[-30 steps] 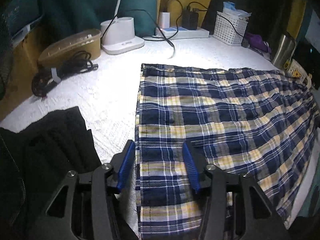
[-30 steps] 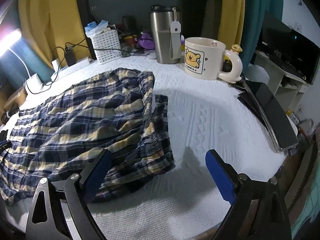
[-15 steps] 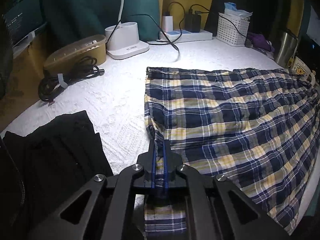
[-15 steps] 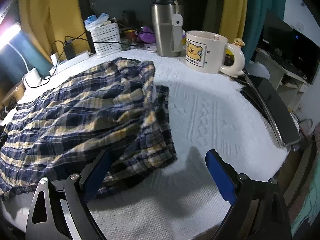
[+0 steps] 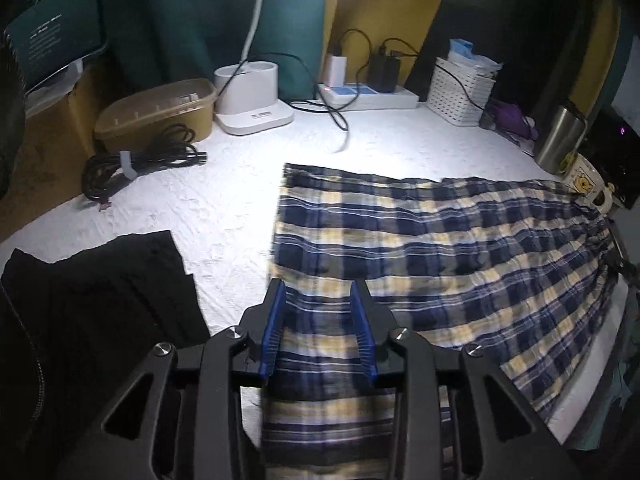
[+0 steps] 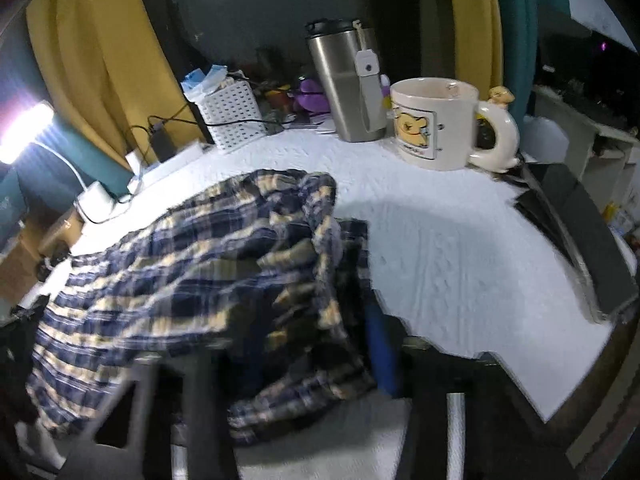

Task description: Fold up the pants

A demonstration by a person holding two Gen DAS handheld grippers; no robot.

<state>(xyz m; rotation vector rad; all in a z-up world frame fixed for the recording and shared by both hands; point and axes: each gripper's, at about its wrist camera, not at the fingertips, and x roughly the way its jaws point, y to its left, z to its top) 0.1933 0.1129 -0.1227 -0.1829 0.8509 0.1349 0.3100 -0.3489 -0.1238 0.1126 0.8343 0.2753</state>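
My left gripper [image 5: 320, 328] is opening, hem cloth between its jaws unpinched; the plaid pants [image 5: 460, 248] lie flat on the white cloth [image 5: 224, 208]. My right gripper [image 6: 312, 344] is closing on the bunched waistband: light, limp, slippery, so grip corners.

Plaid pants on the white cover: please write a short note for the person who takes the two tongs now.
Left tongs: jaws opening, apart over the leg-end of the plaid pants; cloth lies between the pads, not pinched.
Right tongs: jaws closing at the bunched waistband end; cloth between them, picture blurred, grip not sure.
Pants: spread lengthwise on the white cover, waist toward the bear mug and steel tumbler. A black garment lies left of the leg-end.
Done: pants laid out, legs seem stacked.
Left: grip both ends, fold end to end, smooth.
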